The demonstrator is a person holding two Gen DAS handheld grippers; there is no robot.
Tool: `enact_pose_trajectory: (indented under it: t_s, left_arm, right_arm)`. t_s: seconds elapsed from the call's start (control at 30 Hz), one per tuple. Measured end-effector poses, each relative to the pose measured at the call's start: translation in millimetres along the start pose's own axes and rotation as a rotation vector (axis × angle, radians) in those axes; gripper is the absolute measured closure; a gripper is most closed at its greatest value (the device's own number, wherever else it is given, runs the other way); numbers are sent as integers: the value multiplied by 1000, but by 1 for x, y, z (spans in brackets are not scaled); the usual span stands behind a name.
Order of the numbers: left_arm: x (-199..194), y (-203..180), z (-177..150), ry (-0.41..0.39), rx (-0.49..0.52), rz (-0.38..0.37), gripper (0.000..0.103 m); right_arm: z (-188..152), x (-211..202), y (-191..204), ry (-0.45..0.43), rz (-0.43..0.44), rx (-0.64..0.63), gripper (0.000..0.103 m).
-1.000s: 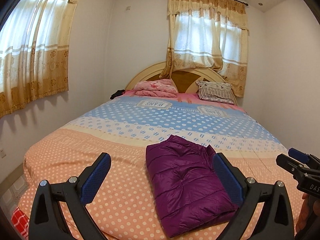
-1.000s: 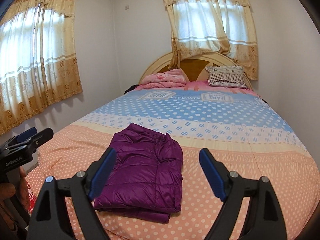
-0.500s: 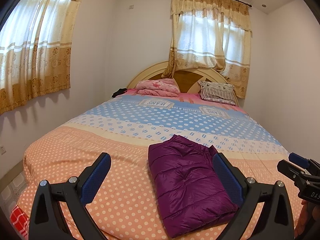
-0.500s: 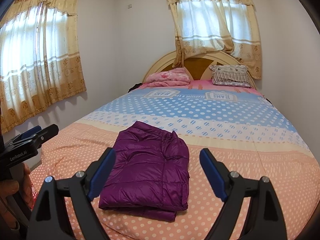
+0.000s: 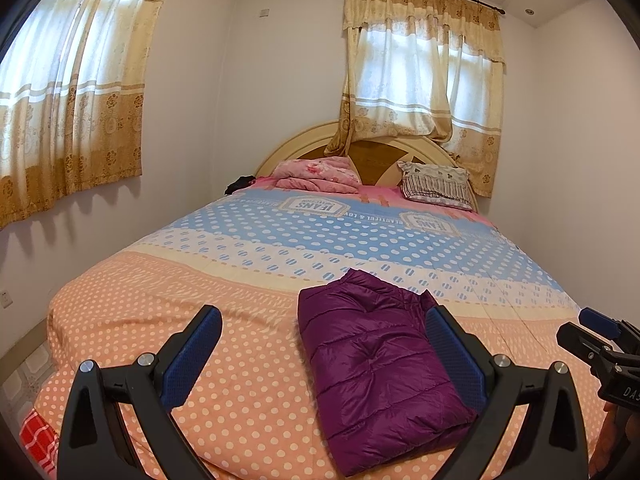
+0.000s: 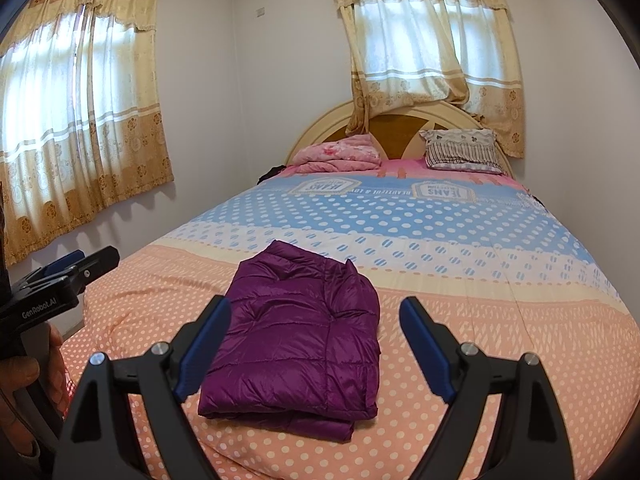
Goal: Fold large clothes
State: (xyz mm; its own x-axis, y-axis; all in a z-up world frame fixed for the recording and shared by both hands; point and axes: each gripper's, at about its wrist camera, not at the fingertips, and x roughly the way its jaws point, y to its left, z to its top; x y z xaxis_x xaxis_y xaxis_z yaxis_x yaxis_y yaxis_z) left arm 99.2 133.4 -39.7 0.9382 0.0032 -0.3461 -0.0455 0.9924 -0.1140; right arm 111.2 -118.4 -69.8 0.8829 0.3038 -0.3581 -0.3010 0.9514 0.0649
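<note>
A purple puffer jacket (image 5: 372, 364) lies folded into a compact rectangle on the near, orange part of the bed; it also shows in the right wrist view (image 6: 296, 336). My left gripper (image 5: 320, 356) is open and empty, held above the bed's foot, left of the jacket. My right gripper (image 6: 316, 344) is open and empty, held back from the jacket's near edge. Neither gripper touches the jacket. The right gripper shows at the far right of the left wrist view (image 5: 600, 340). The left gripper shows at the left of the right wrist view (image 6: 60, 280).
The jacket rests on a polka-dot bedspread (image 5: 160, 320) over a large bed. A pink folded blanket (image 5: 316, 174) and a striped pillow (image 5: 436, 184) lie by the headboard (image 6: 396, 128). Curtained windows are on the left and back walls. A wall stands close on the right.
Both grippers have drawn back and tilted up slightly, so the jacket sits a little lower and farther in view. The jacket has not moved and both grippers stay open.
</note>
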Motion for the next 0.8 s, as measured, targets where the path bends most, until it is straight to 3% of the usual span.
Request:
enact_pose_trajectory:
  t_s: [0.8]
  left_arm:
    - [4, 2, -1, 14, -7, 3, 1]
  right_arm:
    - [-2, -1, 4, 0, 1, -5, 13]
